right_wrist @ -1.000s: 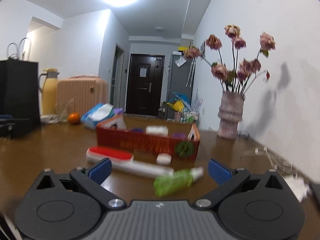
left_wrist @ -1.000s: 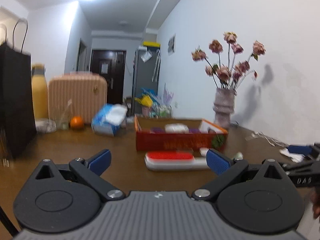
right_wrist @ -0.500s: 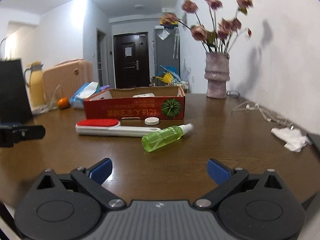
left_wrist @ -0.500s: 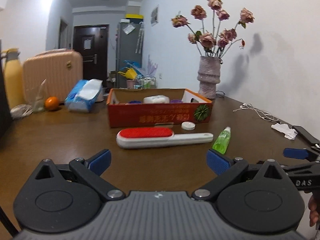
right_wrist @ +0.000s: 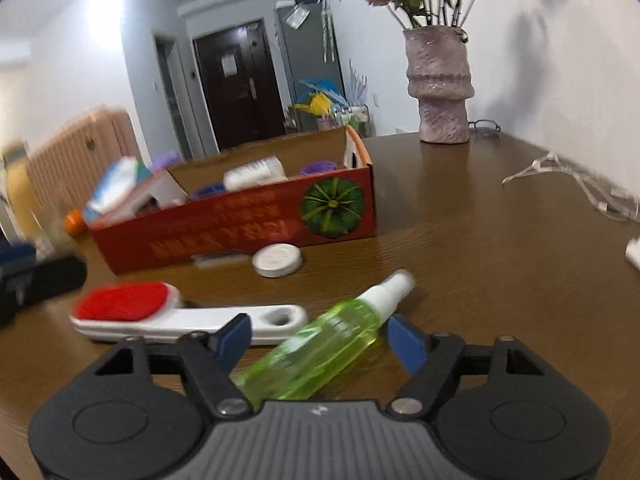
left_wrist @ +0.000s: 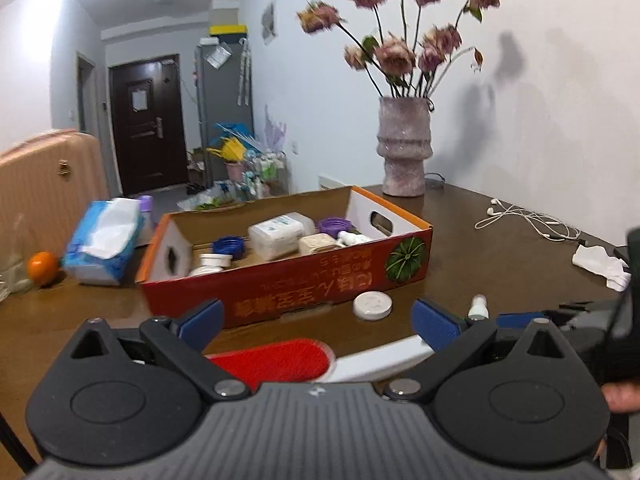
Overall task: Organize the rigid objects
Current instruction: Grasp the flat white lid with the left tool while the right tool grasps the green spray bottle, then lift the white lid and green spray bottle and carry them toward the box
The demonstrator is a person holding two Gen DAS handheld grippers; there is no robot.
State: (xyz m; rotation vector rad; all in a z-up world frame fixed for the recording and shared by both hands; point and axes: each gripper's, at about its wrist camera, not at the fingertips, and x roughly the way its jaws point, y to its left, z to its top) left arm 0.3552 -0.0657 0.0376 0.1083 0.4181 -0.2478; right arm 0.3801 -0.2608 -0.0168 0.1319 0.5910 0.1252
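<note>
A red cardboard box (left_wrist: 320, 288) (right_wrist: 240, 228) with several small items inside stands on the brown table. A white lint brush with a red pad (left_wrist: 280, 362) (right_wrist: 132, 304) lies in front of it, beside a white round lid (left_wrist: 373, 306) (right_wrist: 278, 260) and a green spray bottle (right_wrist: 320, 352). My left gripper (left_wrist: 316, 322) is open, low over the brush's red pad. My right gripper (right_wrist: 318, 338) is open, its fingers on either side of the green bottle, not touching it. Only the bottle's white cap (left_wrist: 478, 307) shows in the left wrist view.
A vase of dried roses (left_wrist: 404, 148) (right_wrist: 438, 88) stands behind the box by the wall. White earphones (left_wrist: 528, 220) and a crumpled tissue (left_wrist: 600, 262) lie at the right. A tissue pack (left_wrist: 104, 240), an orange (left_wrist: 42, 267) and a pink suitcase (left_wrist: 44, 184) are at the left.
Both grippers have tilted down and moved forward toward the table. The left now hangs over the brush. The right now straddles the green bottle. Both stay open.
</note>
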